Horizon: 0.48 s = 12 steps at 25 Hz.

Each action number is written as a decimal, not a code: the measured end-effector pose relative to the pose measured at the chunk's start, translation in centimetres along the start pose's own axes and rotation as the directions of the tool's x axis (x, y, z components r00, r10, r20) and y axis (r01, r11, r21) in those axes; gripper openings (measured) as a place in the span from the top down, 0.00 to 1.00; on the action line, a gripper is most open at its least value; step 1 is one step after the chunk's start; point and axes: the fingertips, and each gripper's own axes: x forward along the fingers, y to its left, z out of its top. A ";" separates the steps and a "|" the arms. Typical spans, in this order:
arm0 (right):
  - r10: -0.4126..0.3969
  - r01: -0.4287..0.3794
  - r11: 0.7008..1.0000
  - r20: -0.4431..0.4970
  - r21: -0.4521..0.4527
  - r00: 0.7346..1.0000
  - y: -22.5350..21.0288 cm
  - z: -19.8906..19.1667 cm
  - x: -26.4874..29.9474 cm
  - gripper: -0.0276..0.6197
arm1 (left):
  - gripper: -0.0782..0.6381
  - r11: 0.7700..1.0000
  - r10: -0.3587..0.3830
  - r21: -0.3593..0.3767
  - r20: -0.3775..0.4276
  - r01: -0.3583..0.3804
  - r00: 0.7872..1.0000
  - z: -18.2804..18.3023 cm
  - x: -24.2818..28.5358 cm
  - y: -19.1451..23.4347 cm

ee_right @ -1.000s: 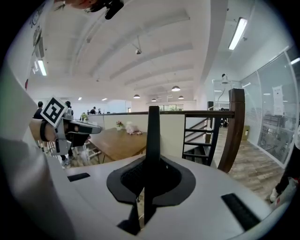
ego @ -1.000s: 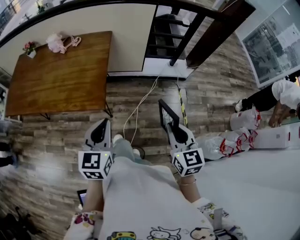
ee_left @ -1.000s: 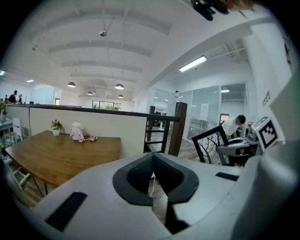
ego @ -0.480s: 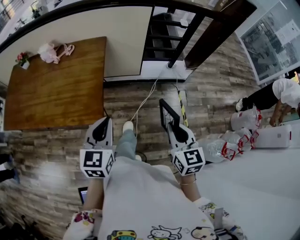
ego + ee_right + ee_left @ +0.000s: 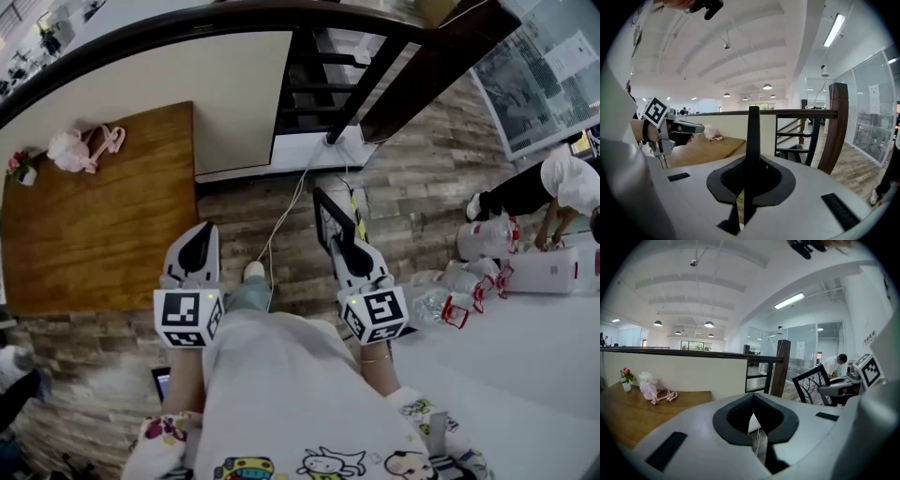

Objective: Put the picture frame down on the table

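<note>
Right gripper is shown pinched on the lower edge of a black rectangular picture frame. The frame is held upright above the grey wood-plank floor, to the right of the brown wooden table and apart from it. Left gripper, jaws pressed together on nothing, is seen beside the table's near right corner. A pink fabric bag is seen at the table's far edge.
</note>
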 end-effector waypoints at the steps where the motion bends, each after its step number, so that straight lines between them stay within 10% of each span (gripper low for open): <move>1: 0.000 0.000 1.000 -0.004 0.001 1.000 -0.1 0.3 0.9 0.93 | 0.89 1.000 -0.002 -0.002 -0.002 0.002 1.000 0.3 0.7 0.6; 12: 0.019 -0.020 1.000 -0.051 -0.011 0.999 0.6 2.4 8.0 0.93 | 0.89 0.999 -0.010 -0.050 -0.022 0.009 1.000 0.9 5.1 5.9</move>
